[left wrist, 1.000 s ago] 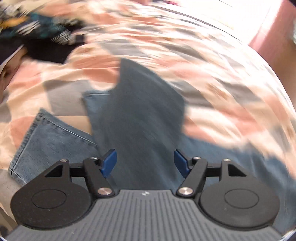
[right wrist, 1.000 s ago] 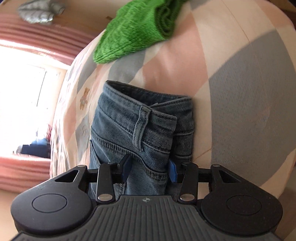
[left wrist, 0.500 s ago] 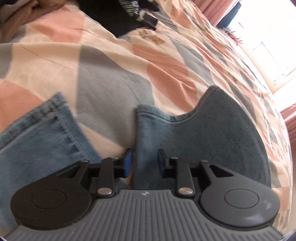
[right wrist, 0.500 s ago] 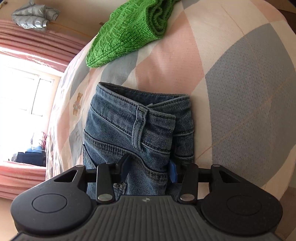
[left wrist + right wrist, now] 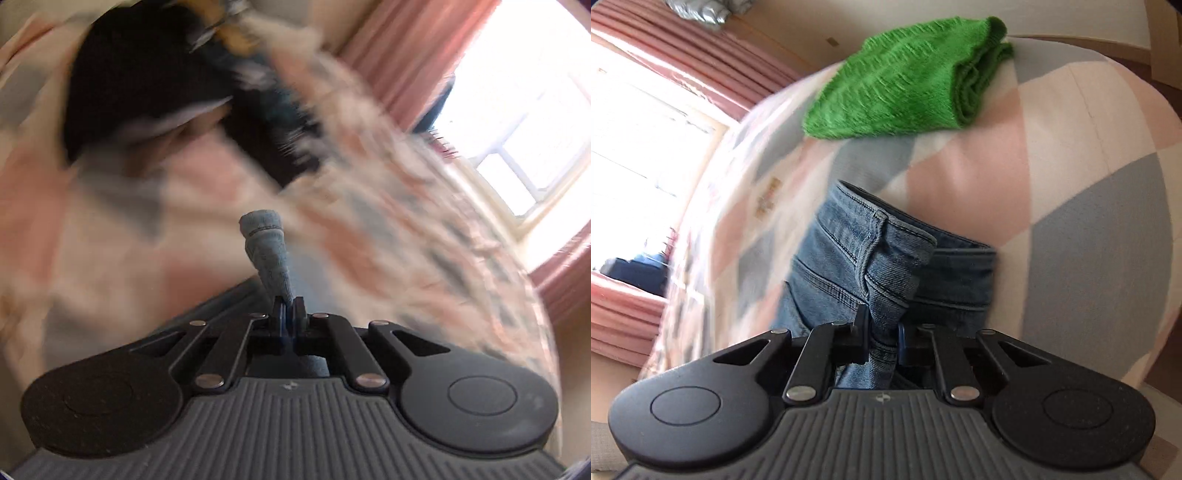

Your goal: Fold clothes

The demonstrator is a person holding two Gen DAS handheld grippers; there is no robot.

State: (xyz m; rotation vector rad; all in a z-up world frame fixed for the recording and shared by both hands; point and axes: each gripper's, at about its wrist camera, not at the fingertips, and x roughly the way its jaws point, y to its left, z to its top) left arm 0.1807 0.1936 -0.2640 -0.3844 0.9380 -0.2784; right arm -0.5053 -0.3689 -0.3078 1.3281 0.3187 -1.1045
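So compared to half a second ago, the left gripper (image 5: 289,308) has clamped fully on the jeans hem (image 5: 266,248), which now bunches up toward 12 o'clock, background all motion blur. The right gripper (image 5: 880,332) has pinched tighter on the jeans waistband (image 5: 882,266), by the belt loop. The jeans lie on a pink, grey and white checked bedspread (image 5: 1082,184). Folded green sweater (image 5: 905,99) at 12 o'clock, pink curtains (image 5: 665,48) and a bright window (image 5: 524,122) around 2 o'clock.

On the checked pink, grey and cream bed (image 5: 1071,177), the blue denim jeans (image 5: 849,258) lie near; the folded green knitted sweater (image 5: 897,99) lies farther off. The window with pink curtains (image 5: 635,110) stands left.
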